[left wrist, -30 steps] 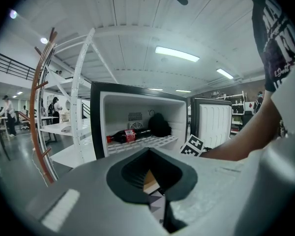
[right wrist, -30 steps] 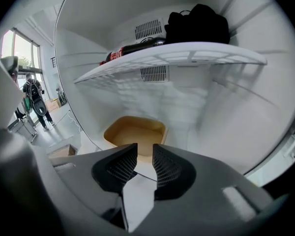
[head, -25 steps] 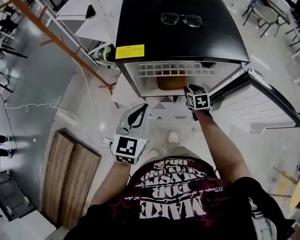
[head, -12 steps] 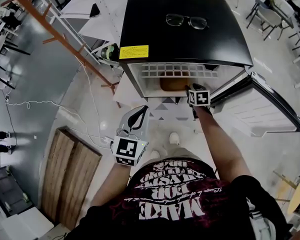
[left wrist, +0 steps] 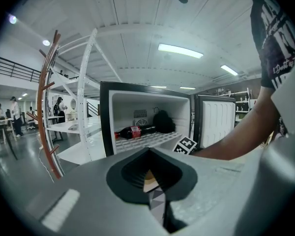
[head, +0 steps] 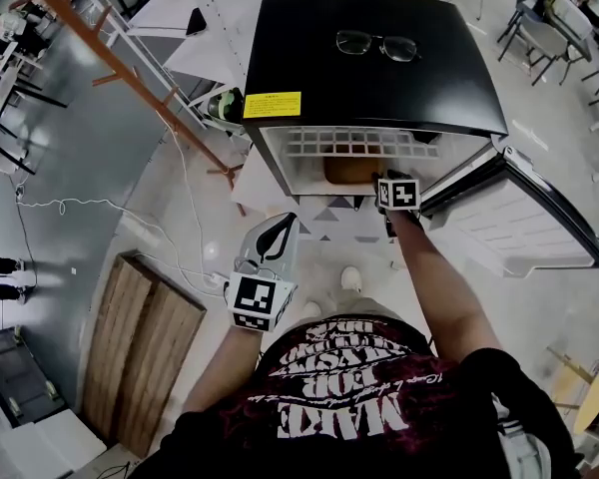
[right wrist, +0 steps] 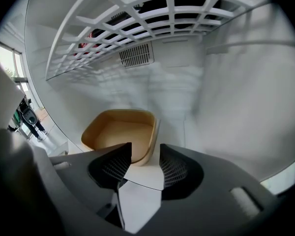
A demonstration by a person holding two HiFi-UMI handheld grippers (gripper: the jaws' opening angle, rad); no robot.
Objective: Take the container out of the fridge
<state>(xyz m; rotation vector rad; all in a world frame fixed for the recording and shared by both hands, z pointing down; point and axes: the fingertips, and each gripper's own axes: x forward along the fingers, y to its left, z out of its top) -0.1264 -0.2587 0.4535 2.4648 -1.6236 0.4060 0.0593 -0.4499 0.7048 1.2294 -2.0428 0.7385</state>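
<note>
Right tongs wide at the container inside the open fridge; left tongs closed, held back.

Nearest the person, left gripper (head: pixel 283 220) hangs low, short of the fridge (head: pixel 369 88), jaws together with only a thin slit between them, nothing held. Right gripper (right wrist: pixel 145 154) reaches into the lower compartment; its jaws have just been opening and now stand wide apart. The near corner of the tan container (right wrist: pixel 120 132) sits in the gap, with neither pad clearly pressing it. Container is empty, upright on the white fridge floor under the wire shelf (right wrist: pixel 137 18). Door (head: pixel 524 213) swung open to the right. A bottle (left wrist: pixel 133 131) lies on the shelf. Glasses (head: pixel 376 44) lie on the black fridge top.
</note>
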